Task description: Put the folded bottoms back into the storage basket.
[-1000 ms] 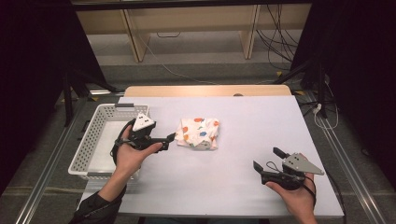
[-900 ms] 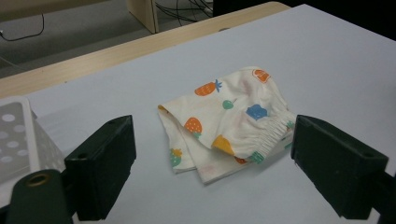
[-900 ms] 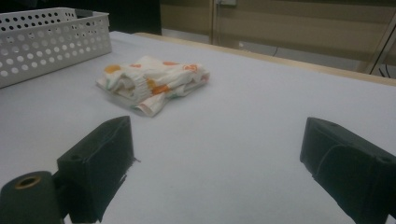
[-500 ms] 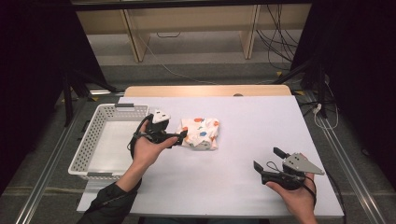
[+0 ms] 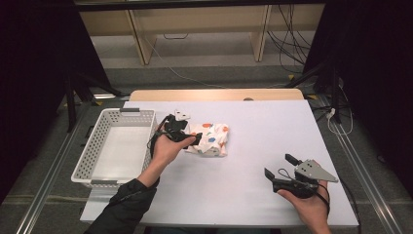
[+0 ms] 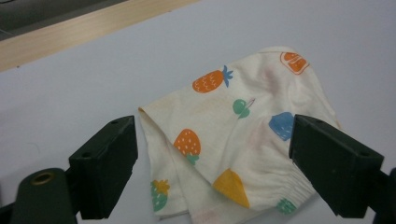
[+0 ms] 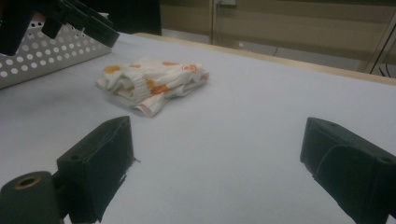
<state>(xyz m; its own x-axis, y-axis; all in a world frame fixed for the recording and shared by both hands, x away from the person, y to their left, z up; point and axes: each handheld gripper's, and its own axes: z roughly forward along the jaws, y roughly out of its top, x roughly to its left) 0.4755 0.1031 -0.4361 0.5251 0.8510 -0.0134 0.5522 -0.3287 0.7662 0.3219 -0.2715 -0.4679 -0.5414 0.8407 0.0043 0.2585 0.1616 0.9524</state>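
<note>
Cream printed cloth (image 6: 233, 140) | between spread left gripper (image 6: 212, 158) jaws | table (image 5: 263, 126)

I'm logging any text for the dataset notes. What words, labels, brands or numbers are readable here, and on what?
None can be read.
Folded fruit-print cloth: pictures only (pineapple, strawberry), no words.
White perforated basket: no label visible.
Left tongs and right tongs: no markings legible.

My left gripper (image 5: 192, 139) hung over the near-left edge of the folded fruit-print cloth (image 5: 210, 138), jaws apart. The white perforated basket (image 5: 92, 148) sat just to its left. My right gripper (image 5: 281, 168) rested well off to the right on the white table (image 5: 272, 126), jaws apart.
</note>
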